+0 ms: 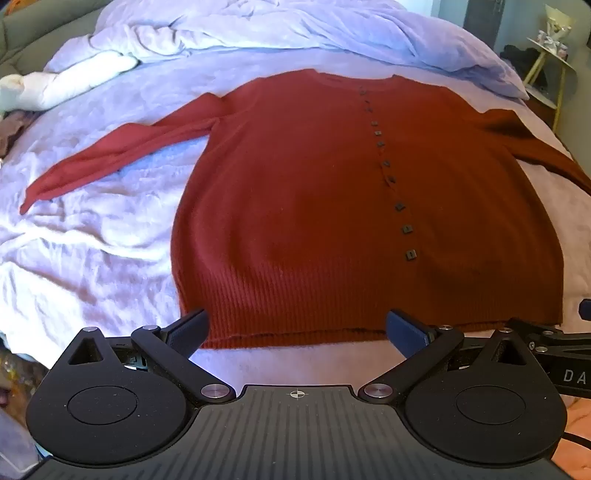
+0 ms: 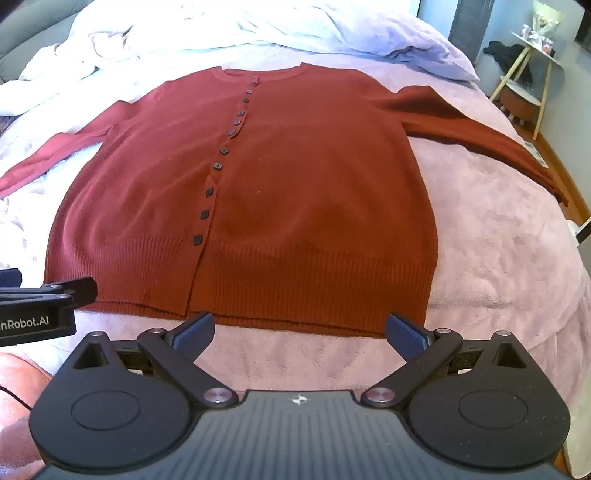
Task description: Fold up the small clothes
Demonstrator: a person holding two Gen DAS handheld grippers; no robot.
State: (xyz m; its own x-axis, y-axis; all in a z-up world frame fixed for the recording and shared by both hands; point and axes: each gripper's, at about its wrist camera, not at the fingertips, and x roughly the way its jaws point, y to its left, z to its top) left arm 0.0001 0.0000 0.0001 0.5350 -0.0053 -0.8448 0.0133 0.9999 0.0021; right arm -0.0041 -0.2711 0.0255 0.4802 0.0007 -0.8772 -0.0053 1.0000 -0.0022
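- Two grippers hover near the bottom hem of a red cardigan, which lies spread flat, front up and buttoned, on a lilac blanket covering a bed; folding has not begun.

Left wrist view
- The left gripper stands with its jaws wide apart and empty, poised above the ribbed hem towards the garment's left corner.
- The left sleeve stretches out sideways over the blanket, well apart from the gripper.
- The button row runs from neckline to hem and marks the centre line; it serves as the fold reference.
- A crumpled duvet lies beyond the neckline, so a fold laid that way has limited flat space.
- Part of the right gripper shows at the right edge of this view, just beside the hem corner.

Right wrist view
- The right gripper also stands wide and empty, just short of the hem on its right half.
- The right sleeve extends towards the bed's edge, and its cuff appears to reach or hang over that edge.
- A side table stands off the bed, clear of the work.

Recommended technique (judgement)
- Each sleeve is probably best brought across the body first, gripped near the cuff and laid flat.
- The knit is soft and thick; a deep bite on both layers at the hem should prevent one layer from slipping.
- Both grippers should lift together and evenly, so the hem stays straight.
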